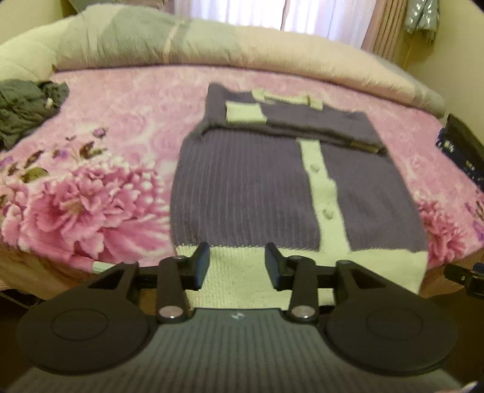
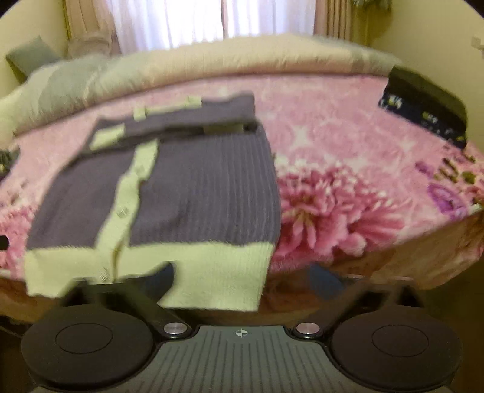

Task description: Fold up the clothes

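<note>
Our left gripper (image 1: 237,266) is closest to us, and its two black fingers stand apart with nothing between them. Past the fingers we see the cream band at the bottom of the purple cardigan (image 1: 251,187). We cannot tell if the fingers touch it, but they do not pinch it.

Our right gripper (image 2: 242,278) is spread very wide. Its fingers look blurry, and nothing is caught in it. One finger shows dark in front of the cream band, the other off to the side, past the cardigan's edge.

We see the purple cardigan (image 2: 193,187) lying flat on the pink flowered blanket (image 1: 99,169) that covers the bed, near the bed's front edge. A cream strip with buttons runs up its front. Its sleeves are folded across the top part, with a cream cuff showing.

A dark green cloth (image 1: 27,105) lies bunched up at the far left of the blanket, well apart from the cardigan. A dark box (image 2: 423,102) sits at the right side of the bed. A big pale quilt (image 1: 211,45) is rolled along the back, with white curtains (image 2: 169,21) behind it.
</note>
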`<state>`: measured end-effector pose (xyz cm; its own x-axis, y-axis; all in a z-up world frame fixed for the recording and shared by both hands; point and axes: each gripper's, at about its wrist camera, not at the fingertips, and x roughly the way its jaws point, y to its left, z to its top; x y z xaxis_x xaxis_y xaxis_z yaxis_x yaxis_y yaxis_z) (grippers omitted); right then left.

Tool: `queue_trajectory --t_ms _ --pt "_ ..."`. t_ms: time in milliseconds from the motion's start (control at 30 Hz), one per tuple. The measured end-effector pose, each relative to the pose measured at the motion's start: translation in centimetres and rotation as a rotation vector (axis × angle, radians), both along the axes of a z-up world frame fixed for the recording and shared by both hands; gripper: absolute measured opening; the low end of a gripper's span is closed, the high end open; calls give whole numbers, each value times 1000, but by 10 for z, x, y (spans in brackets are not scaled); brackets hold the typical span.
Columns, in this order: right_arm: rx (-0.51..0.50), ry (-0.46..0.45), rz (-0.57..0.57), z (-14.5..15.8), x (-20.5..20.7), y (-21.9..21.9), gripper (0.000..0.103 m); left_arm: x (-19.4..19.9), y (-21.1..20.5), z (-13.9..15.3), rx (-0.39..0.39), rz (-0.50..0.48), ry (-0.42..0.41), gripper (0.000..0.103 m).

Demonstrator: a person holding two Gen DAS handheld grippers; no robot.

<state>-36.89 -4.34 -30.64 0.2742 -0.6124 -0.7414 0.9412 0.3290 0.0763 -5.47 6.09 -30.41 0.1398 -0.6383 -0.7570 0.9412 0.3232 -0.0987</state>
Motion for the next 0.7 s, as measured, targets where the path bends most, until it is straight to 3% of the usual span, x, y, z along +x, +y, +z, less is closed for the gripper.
queue_trajectory --t_ms 167,400,700 --pt "-24 -39 7 21 5 20 99 -15 21 12 -21 0 -34 41" --pt "-22 -43 43 15 9 51 99 -30 52 3 14 8 -65 41" --pt "-45 -53 105 19 18 70 99 -45 65 12 -10 -9 -116 44"
